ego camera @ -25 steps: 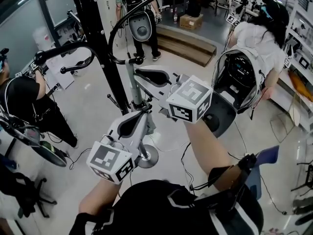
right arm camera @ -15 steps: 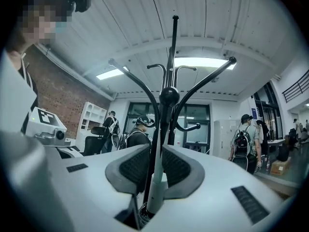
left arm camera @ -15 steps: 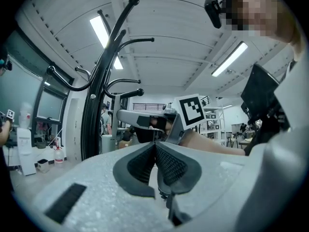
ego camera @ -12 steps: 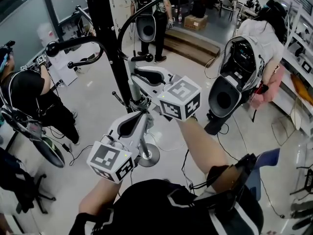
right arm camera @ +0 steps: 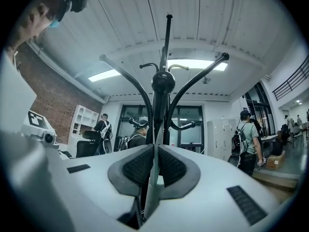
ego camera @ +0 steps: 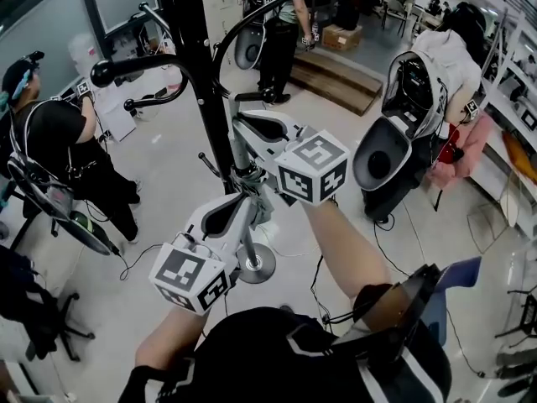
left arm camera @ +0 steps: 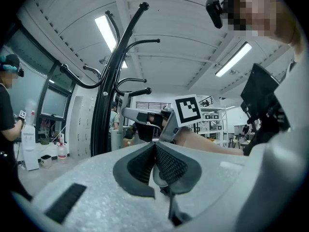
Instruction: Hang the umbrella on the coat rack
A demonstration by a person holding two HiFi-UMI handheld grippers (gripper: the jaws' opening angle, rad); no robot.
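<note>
The black coat rack (ego camera: 197, 49) rises just ahead of me, its curved hooks spreading left and right; both gripper views look up at it, as the coat rack (left arm camera: 104, 105) and the coat rack (right arm camera: 164, 81). A slim grey folded umbrella (ego camera: 240, 149) stands upright against the pole. My right gripper (ego camera: 240, 126) is shut on its upper part, seen as a thin pale strip (right arm camera: 153, 187) between the pads. My left gripper (ego camera: 249, 191) is shut lower down on a rounded grey piece (left arm camera: 161, 175). The rack's round base (ego camera: 256, 267) shows below.
People wearing backpack rigs stand around: one at the left (ego camera: 59, 141), one at the right (ego camera: 436, 74), one behind the rack (ego camera: 285, 23). Cables (ego camera: 315, 267) trail over the floor. A wooden step (ego camera: 336, 70) lies beyond, and an office chair base (ego camera: 50, 330) at the lower left.
My right gripper has drawn slightly left, closer to the pole. The head view has shifted, so the rack's hooks sit lower and nearer. The left gripper has stayed put. Bystanders have moved.
</note>
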